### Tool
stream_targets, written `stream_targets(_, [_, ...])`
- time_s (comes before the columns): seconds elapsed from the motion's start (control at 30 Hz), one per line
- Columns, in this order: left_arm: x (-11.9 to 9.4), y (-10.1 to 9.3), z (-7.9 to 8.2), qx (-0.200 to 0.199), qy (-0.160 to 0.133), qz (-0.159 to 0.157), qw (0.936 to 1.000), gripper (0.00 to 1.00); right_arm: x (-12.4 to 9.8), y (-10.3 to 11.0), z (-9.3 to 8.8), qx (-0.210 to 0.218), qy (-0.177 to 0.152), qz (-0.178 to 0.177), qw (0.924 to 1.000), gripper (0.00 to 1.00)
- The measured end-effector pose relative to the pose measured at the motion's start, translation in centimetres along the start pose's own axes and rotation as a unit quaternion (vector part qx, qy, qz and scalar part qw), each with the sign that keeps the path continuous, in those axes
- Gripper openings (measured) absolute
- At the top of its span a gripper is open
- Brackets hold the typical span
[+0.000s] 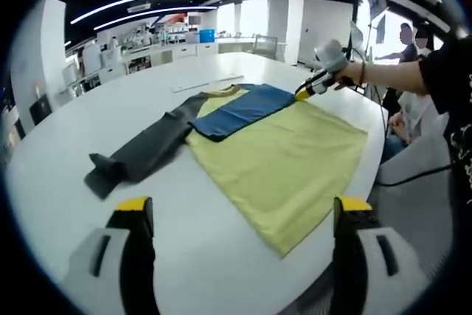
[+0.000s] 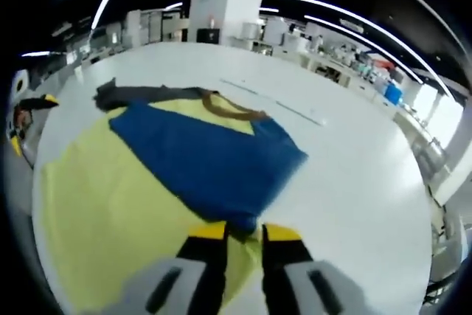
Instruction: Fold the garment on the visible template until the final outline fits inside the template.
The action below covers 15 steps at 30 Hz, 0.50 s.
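Right gripper point(image 2: 237, 235) clamps the blue fabric sleeve point(image 2: 214, 167), folding it across the yellow long-sleeved garment point(image 1: 287, 160).
Left gripper point(image 1: 243, 215) hovers spread over the round white table's point(image 1: 199, 256) near edge.

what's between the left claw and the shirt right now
Nothing visible. Bare white table lies between the open left claw and the near hem of the yellow shirt. The right claw is at the far side, closed on the blue sleeve.
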<state>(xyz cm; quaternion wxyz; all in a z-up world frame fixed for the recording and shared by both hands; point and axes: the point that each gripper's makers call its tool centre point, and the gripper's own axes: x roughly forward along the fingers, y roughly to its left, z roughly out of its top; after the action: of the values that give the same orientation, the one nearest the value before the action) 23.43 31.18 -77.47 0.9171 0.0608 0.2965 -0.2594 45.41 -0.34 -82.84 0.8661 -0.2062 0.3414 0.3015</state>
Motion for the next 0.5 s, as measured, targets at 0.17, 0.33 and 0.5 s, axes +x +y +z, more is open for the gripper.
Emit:
stream_targets(0.17, [0.0, 0.2, -0.2, -0.005, 0.003, 0.001, 1.0, 0.99, 0.3, -0.2, -0.4, -0.024, 0.013, 0.0, 0.9996, 0.05])
stream_targets(0.33, [0.0, 0.1, -0.4, -0.009, 0.005, 0.001, 0.9999, 0.99, 0.2, -0.5, -0.6, -0.036, 0.015, -0.006, 0.9992, 0.0])
stream_targets(0.5, [0.1, 0.2, -0.6, -0.011, 0.008, 0.002, 0.9999, 0.99, 0.5, -0.5, -1.2, -0.036, 0.022, -0.004, 0.9991, 0.0])
